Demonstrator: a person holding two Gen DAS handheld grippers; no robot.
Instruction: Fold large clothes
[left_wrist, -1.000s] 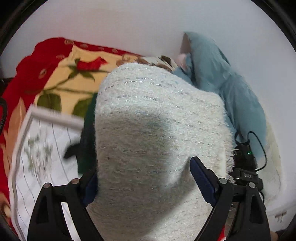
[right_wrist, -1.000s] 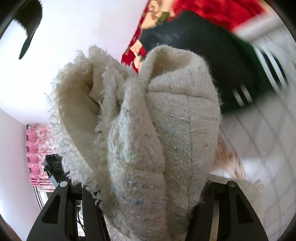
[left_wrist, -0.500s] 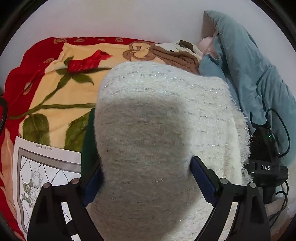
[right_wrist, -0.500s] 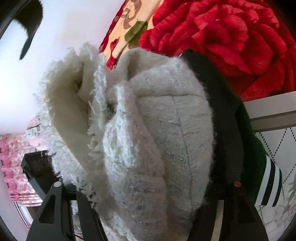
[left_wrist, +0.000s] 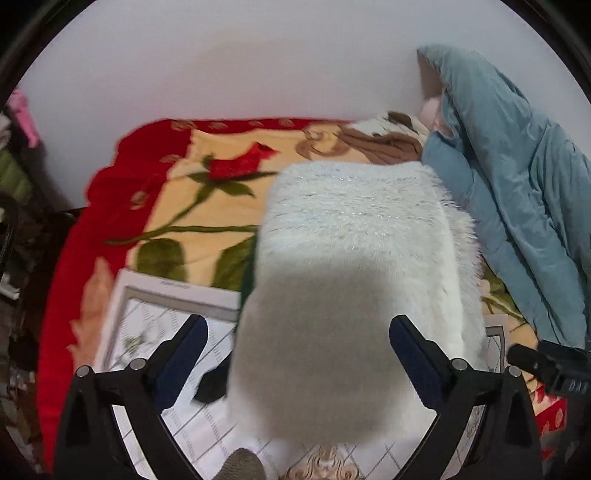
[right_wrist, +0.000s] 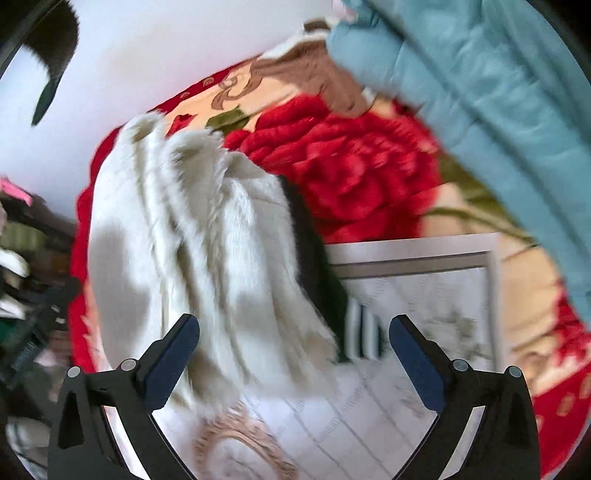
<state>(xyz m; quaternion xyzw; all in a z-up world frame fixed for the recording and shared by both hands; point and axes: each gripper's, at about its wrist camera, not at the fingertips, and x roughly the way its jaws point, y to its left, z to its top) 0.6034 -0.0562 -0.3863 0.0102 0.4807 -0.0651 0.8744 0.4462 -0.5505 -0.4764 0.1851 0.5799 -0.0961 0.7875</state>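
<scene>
1. A dark green garment (right_wrist: 317, 266) was mostly hidden beneath the white sweater (left_wrist: 354, 258).
2. The left gripper (left_wrist: 295, 332) had just been spread wide, sweater between unpressed.
3. The right gripper (right_wrist: 295, 332) had just been opened, the sweater lying below-left.

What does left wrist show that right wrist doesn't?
Left wrist only: the left gripper open around the white fuzzy sweater's smooth folded face, and a black device at right. Right wrist only: the right gripper open, the sweater's layered edges and the striped cuff of the dark garment beneath. Both: red rose blanket, teal jacket, white patterned sheet.
</scene>
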